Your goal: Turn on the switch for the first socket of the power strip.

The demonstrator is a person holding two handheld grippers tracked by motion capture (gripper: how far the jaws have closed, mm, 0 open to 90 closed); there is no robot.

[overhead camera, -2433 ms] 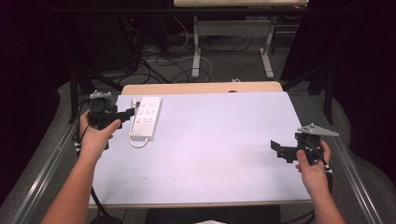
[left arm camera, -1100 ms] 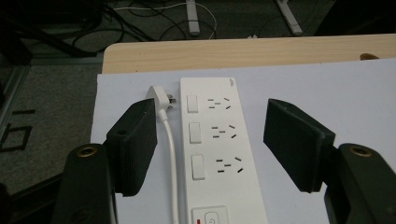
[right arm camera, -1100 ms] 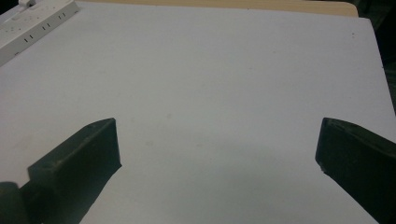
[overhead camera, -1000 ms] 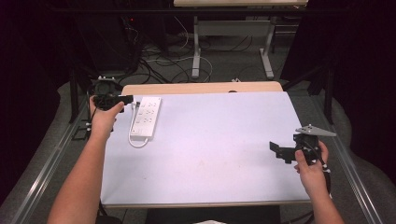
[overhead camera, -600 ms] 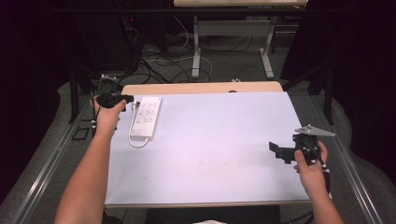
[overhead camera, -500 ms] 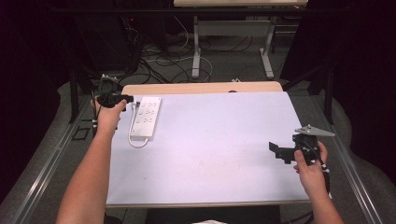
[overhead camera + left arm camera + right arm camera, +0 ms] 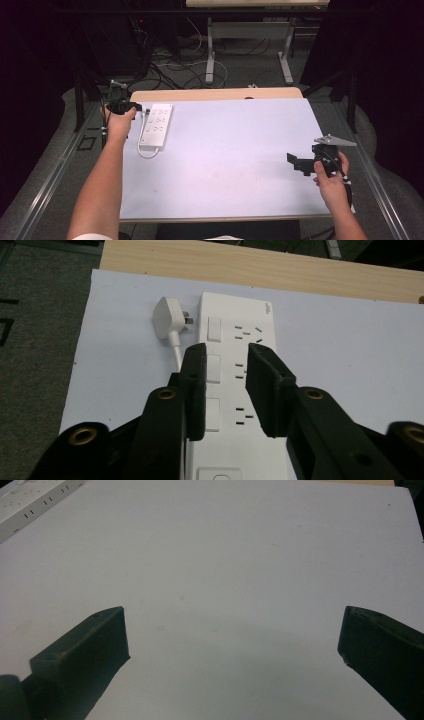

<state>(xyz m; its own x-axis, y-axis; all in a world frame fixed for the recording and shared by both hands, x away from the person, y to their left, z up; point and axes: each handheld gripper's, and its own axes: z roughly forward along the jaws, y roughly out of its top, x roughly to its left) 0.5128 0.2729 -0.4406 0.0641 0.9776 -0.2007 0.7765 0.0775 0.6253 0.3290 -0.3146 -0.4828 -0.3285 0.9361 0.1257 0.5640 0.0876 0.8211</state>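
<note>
On the desk [image 7: 225, 165] a pale sheet covers nearly the whole top, leaving a strip of bare wood along the far edge; beyond it the room is dark, with cables strewn on the floor [image 7: 185, 60] and the legs of another table [image 7: 247, 45]. The white power strip [image 7: 156, 125] lies near the far left corner, its cord looping off the near end and its plug [image 7: 170, 319] lying loose just beside its switch side. Your left tool [image 7: 131, 106] hovers by the strip's far end, its jaws a narrow gap apart and holding nothing. Your right tool [image 7: 295, 162] sits near the right edge, jaws spread wide over bare sheet. Since the earliest frame your left hand [image 7: 120, 122] has drawn back toward the far left corner; your right has barely shifted.
</note>
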